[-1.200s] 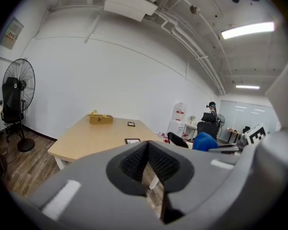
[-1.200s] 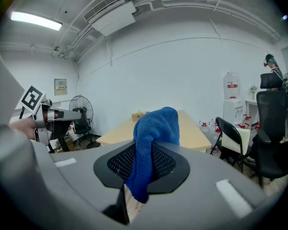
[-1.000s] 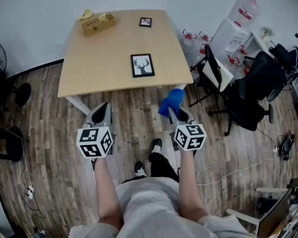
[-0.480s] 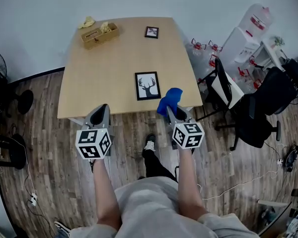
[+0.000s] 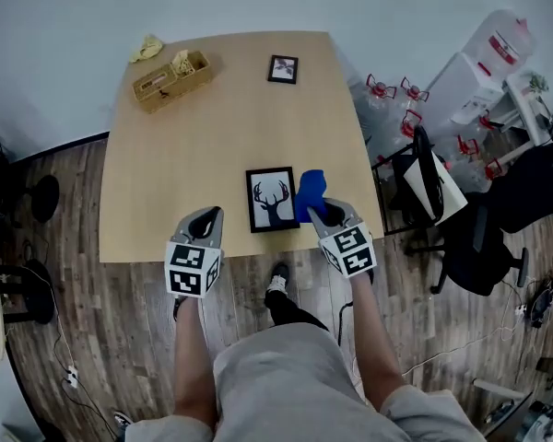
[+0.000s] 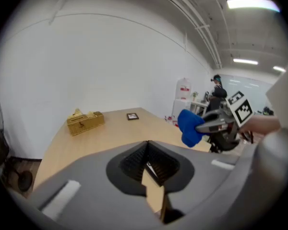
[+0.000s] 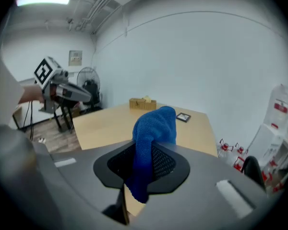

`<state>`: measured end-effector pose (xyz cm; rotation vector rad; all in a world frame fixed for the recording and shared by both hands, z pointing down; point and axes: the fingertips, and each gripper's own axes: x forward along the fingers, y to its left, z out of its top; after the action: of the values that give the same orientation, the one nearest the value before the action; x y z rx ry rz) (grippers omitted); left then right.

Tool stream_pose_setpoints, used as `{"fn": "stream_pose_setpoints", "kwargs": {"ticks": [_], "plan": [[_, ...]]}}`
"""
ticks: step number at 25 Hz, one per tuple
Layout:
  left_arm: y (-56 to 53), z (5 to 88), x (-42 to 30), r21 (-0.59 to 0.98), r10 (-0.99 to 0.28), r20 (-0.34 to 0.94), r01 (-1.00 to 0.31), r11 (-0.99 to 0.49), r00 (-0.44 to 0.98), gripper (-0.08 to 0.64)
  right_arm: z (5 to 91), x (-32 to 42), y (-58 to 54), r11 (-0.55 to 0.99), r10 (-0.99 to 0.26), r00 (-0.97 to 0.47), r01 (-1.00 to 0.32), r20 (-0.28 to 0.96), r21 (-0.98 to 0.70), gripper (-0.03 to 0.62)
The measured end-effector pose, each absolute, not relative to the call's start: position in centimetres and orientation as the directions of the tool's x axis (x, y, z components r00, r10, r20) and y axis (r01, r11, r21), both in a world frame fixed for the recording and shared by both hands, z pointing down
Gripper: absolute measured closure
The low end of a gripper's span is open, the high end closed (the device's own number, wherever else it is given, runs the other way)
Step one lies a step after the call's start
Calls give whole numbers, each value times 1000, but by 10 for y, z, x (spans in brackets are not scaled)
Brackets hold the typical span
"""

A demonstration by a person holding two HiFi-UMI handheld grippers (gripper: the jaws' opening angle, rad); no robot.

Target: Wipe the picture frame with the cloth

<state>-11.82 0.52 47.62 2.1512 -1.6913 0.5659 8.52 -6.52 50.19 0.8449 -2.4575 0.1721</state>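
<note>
A black picture frame (image 5: 270, 199) with a deer print lies flat near the front edge of the wooden table (image 5: 221, 127). My right gripper (image 5: 323, 214) is shut on a blue cloth (image 5: 309, 194), and the cloth hangs just off the frame's right edge. In the right gripper view the cloth (image 7: 153, 128) sticks up out of the jaws (image 7: 146, 163). My left gripper (image 5: 204, 225) hovers over the table's front edge, left of the frame, with its jaws together and nothing between them (image 6: 149, 164). A second, small frame (image 5: 283, 68) lies at the far side.
A wicker basket (image 5: 170, 78) and a yellow rag (image 5: 147, 48) sit at the table's far left corner. Office chairs (image 5: 475, 224), red-capped bottles (image 5: 392, 90) and a water jug (image 5: 500, 44) crowd the right side. A cable runs along the wooden floor (image 5: 55, 339).
The person has stepped up to the table. Both grippers moved forward from above the floor to over the table's front edge, bringing the blue cloth beside the deer frame.
</note>
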Motion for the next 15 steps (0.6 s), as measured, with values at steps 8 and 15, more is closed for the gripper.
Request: {"fn": "stream_pose_setpoints", "kwargs": {"ticks": [8, 15], "plan": [[-35, 553, -83, 10, -660, 678, -902, -432, 323, 508, 566, 97, -117, 869, -408, -611, -488, 678, 84, 534], [-37, 583, -88, 48, -611, 716, -897, -440, 337, 508, 576, 65, -129, 882, -346, -675, -471, 652, -20, 535]]}}
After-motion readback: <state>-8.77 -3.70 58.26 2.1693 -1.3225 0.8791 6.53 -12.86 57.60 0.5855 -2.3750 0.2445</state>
